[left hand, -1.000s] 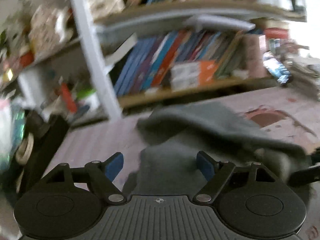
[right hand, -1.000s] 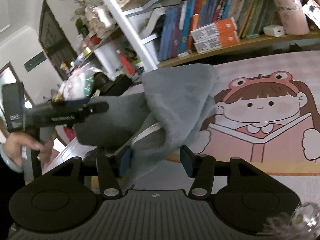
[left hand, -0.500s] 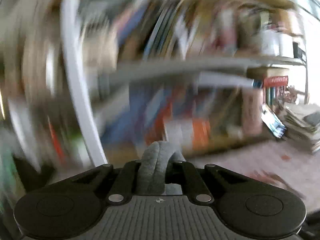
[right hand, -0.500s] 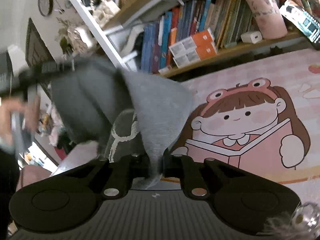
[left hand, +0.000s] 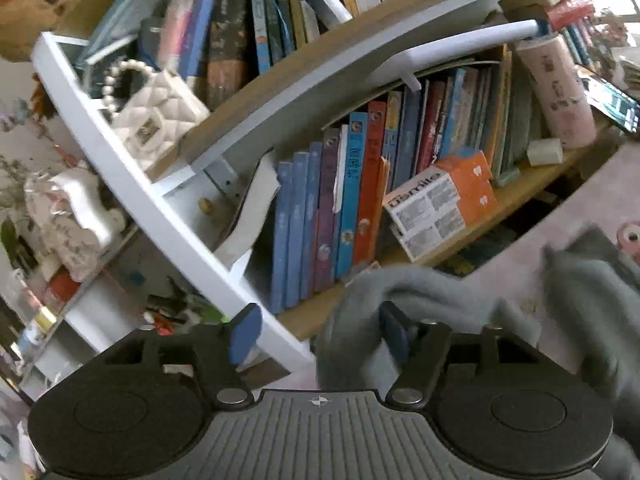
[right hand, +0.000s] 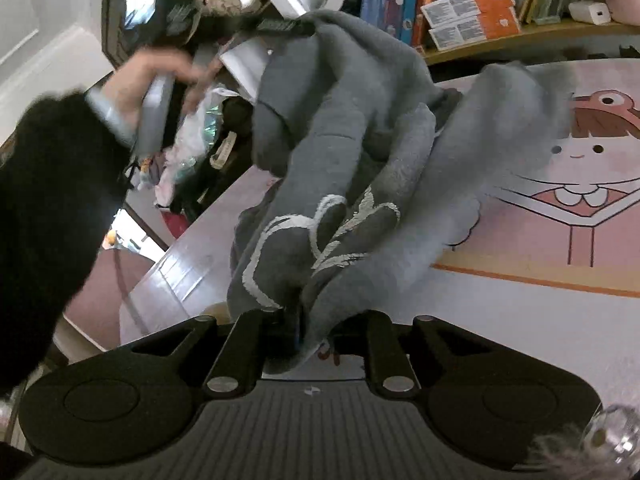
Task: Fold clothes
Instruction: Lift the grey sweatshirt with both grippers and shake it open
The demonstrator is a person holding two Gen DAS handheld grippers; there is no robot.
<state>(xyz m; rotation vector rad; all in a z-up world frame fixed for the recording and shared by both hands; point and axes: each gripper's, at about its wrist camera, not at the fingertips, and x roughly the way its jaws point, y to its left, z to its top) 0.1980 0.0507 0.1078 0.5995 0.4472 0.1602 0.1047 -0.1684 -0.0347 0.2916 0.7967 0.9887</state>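
Note:
A grey garment (right hand: 352,128) with a white print hangs in a bunch over the table between both grippers. My right gripper (right hand: 298,328) is shut on its lower edge, and the cloth hides the pads. In the left wrist view my left gripper (left hand: 319,334) is opening. The same grey garment (left hand: 432,284) is draped over its right finger and sags into the gap. The left blue pad (left hand: 244,336) stands bare. In the right wrist view a hand (right hand: 160,68) in a black sleeve holds that gripper at the garment's top.
A pink table mat (right hand: 580,208) with a cartoon girl covers the table on the right. A bookshelf (left hand: 360,200) full of books, with a white upright post (left hand: 140,200), stands just behind. The table's left edge (right hand: 176,264) drops to the floor.
Half a second ago my left gripper was shut on a fold of the garment; now its jaws stand apart and it has rolled and shifted. My right gripper closed on the cloth and stays closed.

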